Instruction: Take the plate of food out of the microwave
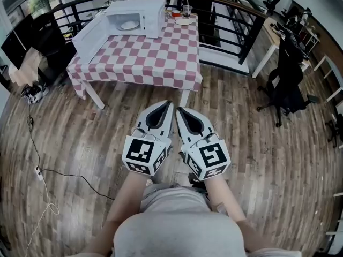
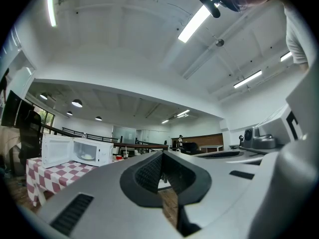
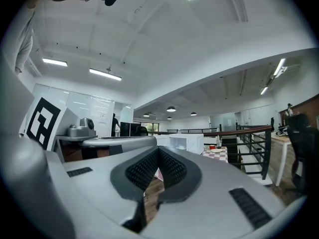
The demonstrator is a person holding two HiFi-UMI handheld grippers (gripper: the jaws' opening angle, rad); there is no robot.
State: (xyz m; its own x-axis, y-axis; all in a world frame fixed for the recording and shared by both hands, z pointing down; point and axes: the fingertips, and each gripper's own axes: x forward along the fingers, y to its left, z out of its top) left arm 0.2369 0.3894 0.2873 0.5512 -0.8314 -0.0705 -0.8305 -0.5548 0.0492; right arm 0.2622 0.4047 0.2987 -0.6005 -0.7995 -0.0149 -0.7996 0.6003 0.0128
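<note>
Wood plank floor (image 1: 257,143), open office room, black railing (image 1: 225,15) behind, black office chair (image 1: 286,79) at right. Surface (image 1: 155,58) with red-white checked cloth stands well ahead of the person. White microwave (image 1: 136,16) sits on its far left part, long axis across the picture, open front facing the person, door (image 1: 88,36) swung wide to the left. Left gripper (image 1: 168,104) and right gripper (image 1: 179,110) are side by side over the floor, pointing level toward the surface, well apart from it. Both have jaws pressed together, nothing between them; the gripper views show the same for left (image 2: 162,156) and right (image 3: 158,151). Plate (image 1: 128,25) lies flat inside the microwave, with something pale on it. A second plate (image 1: 184,21) and a cup (image 1: 186,9) are on the surface just right of the microwave.
</note>
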